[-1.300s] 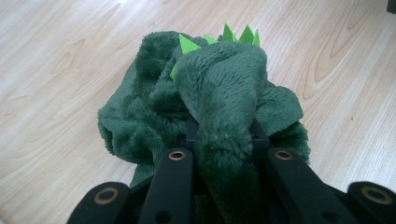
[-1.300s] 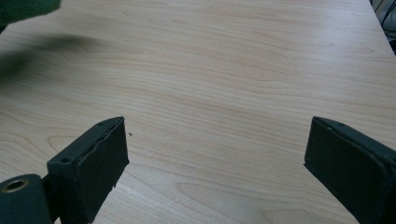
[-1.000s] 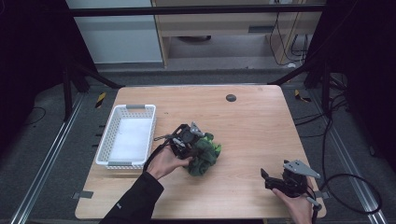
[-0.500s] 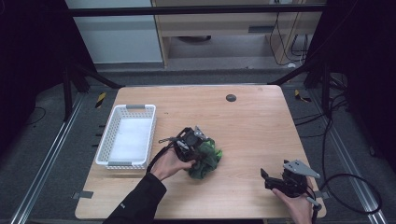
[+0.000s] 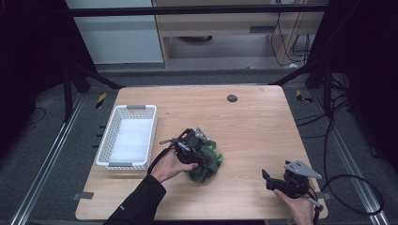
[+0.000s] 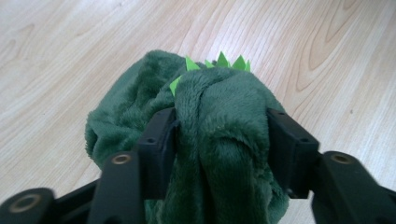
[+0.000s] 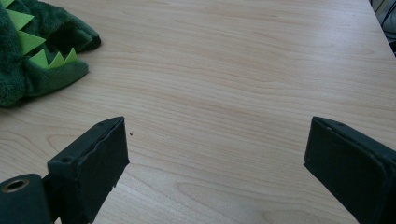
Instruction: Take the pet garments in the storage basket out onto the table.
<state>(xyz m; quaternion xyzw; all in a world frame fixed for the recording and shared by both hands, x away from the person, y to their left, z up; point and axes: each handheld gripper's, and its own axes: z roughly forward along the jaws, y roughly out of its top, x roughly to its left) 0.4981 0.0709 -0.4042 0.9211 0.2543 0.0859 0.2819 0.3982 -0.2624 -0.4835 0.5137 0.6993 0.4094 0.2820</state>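
A dark green plush toy (image 5: 206, 161) with light green felt spikes lies on the wooden table (image 5: 244, 122), a little left of its middle near the front. My left gripper (image 5: 199, 157) is shut on it; in the left gripper view both jaws press into a fold of the plush toy (image 6: 219, 116) with its spikes on top. My right gripper (image 5: 268, 179) rests low near the table's front right corner, open and holding nothing. In the right gripper view its jaws stand wide apart over bare wood, and the plush toy (image 7: 32, 56) lies at the upper left.
A white plastic basket (image 5: 126, 136) stands at the table's left side, just left of the toy. A small black round disc (image 5: 232, 98) sits near the far edge. Cables trail from both grippers off the table's front and right.
My left gripper and hand have shifted slightly right and toward the front over the plush toy. The right gripper has stayed put.
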